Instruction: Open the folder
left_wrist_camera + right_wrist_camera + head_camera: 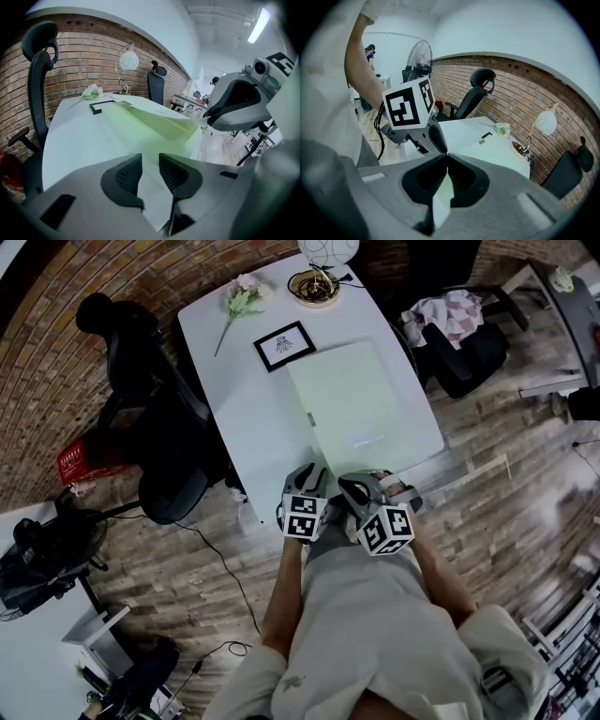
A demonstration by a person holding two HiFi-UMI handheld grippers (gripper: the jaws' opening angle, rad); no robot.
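**Head view.** The folder (356, 404), pale green, lies on the near right part of the white table (234, 362). Its near edge is close to the table's near edge. Both of my grippers sit side by side at that near edge, pointing down and away from me.

**Right gripper** (447, 157). The jaws are pressed together on a thin pale green leaf, the near corner of the folder's top cover. The leaf runs down between the pads towards the camera. In the left gripper view this cover rises off the table in a shallow slope towards the right gripper, and the far part of the folder lies flat.

**Left gripper** (150, 159). The jaws stand a little apart, with a narrow gap between the ribbed pads (129, 176). A pale surface shows through the gap. I cannot tell whether it is the folder's lower leaf or the table top, and the pads do not appear to press on it.

**Far part of the table.**
- A black picture frame (284, 345) lies just beyond the folder's far left corner.
- A flower sprig (239, 301) lies far left.
- A lamp (319, 282) with a round base stands at the far edge.

**Surroundings.** A black office chair (141, 381) stands left of the table, before a brick wall (84, 56).
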